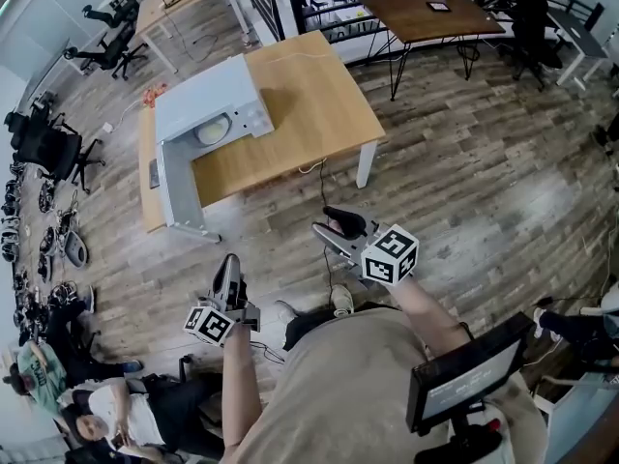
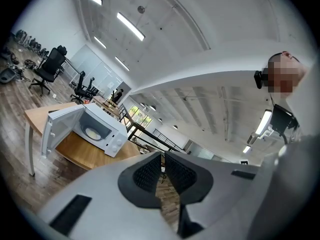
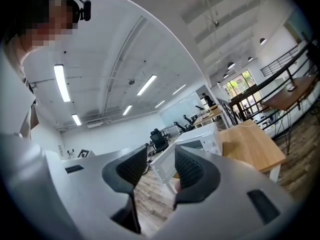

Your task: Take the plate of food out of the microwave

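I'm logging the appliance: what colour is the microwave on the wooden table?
White; the microwave shows best in the left gripper view.

Microwave (image 1: pixel 208 104): 1 white box, upright near left end of wooden table (image 1: pixel 309 95). Door (image 1: pixel 180 187): hinged at left of cavity, swung fully open, projecting past table edge; cavity exposed. Control panel right of cavity. Plate of food (image 1: pixel 213 130): 1 round pale plate, flat on cavity floor, roughly centred; yellowish contents, detail too small to tell.
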`<state>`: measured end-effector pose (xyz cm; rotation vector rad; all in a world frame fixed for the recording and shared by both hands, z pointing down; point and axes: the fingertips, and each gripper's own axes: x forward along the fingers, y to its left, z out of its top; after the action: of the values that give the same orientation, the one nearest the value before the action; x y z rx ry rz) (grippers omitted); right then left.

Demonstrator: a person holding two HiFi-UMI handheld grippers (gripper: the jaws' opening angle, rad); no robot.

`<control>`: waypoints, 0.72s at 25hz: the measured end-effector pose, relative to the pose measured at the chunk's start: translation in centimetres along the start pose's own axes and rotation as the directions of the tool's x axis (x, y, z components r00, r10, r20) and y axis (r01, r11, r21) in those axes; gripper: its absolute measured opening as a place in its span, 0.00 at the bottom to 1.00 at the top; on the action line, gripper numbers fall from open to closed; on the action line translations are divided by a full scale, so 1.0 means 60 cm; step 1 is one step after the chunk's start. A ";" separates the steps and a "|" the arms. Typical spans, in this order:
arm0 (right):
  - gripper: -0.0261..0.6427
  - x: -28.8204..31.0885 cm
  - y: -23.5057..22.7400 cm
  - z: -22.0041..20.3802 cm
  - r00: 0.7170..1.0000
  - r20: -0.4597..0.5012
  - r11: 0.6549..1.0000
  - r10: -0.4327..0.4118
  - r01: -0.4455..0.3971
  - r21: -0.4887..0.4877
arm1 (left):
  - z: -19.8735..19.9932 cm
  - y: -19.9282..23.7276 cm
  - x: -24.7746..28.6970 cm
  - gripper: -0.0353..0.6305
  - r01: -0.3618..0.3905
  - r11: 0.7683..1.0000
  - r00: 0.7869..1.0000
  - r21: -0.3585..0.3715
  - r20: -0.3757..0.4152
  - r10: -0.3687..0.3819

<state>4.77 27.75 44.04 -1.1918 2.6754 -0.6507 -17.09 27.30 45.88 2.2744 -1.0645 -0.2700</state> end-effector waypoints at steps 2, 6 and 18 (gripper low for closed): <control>0.28 0.000 -0.004 0.002 1.000 0.003 1.000 0.005 -0.005 0.009 | 0.000 0.000 -0.002 0.09 -0.009 1.000 1.000 -0.002 0.005 0.009; 0.28 0.001 -0.015 0.002 1.000 0.009 0.999 0.012 -0.012 0.042 | 0.003 -0.004 -0.011 0.09 -0.030 1.000 0.999 0.005 0.023 0.030; 0.28 0.122 -0.051 -0.006 1.000 -0.025 0.994 0.012 -0.009 0.105 | 0.031 0.088 -0.027 0.09 -0.118 0.993 0.992 -0.032 0.044 0.119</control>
<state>1.80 20.67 46.05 -1.1493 2.6300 -0.7997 -22.25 25.11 47.45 2.1787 -1.2058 -0.2880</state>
